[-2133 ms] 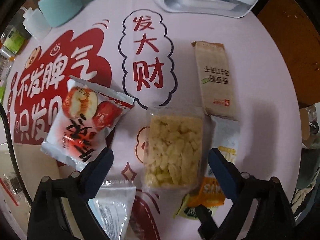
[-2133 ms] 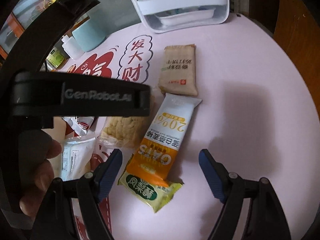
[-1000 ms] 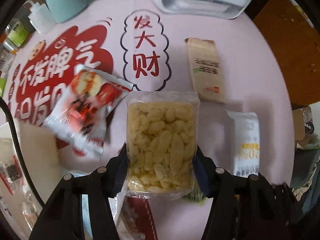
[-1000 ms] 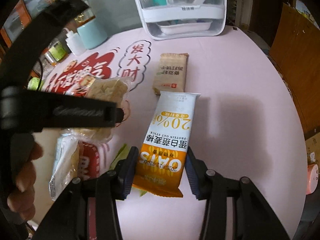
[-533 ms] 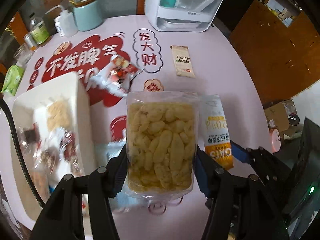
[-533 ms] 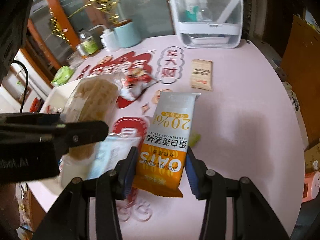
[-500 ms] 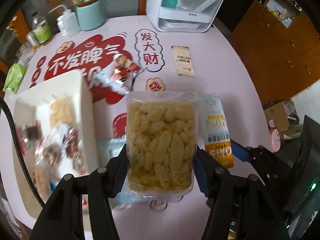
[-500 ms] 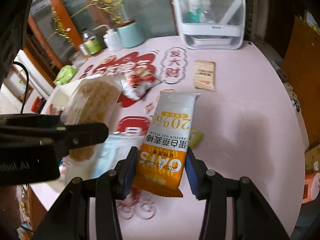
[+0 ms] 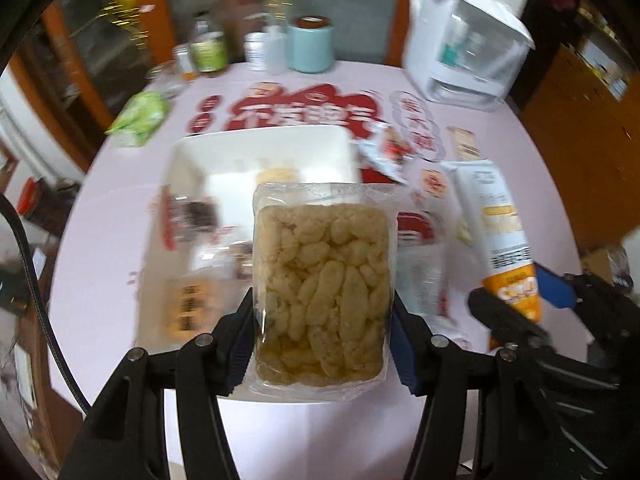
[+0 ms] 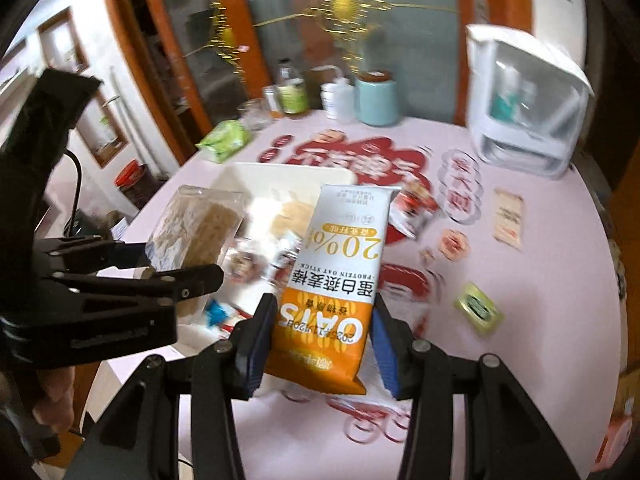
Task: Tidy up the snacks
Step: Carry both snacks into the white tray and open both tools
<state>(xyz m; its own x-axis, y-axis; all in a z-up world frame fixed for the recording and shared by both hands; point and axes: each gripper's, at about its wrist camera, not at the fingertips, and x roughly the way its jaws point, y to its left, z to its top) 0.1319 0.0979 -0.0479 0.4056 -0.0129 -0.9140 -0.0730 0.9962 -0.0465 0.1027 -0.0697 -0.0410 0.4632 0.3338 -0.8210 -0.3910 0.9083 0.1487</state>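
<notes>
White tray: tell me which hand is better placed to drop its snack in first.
Left, probably. The left tool holds the clear puffed-snack pack directly over the white tray. The right tool, clamped on the oat bar, sits beside the tray's right edge.

Pale yellow puffed snack pack point(image 9: 322, 292), orange-and-white oat bar point(image 10: 340, 280), white tray point(image 9: 260, 152), pink tablecloth point(image 10: 540, 272) with red lettering

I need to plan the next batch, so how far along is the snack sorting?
Partway. Several snacks already lie in the white tray. In hand: the left gripper holds a clear pack of puffed snacks, the right gripper an oat stick. Left on the table: the red-and-white packet, beige bar and small green packet.
</notes>
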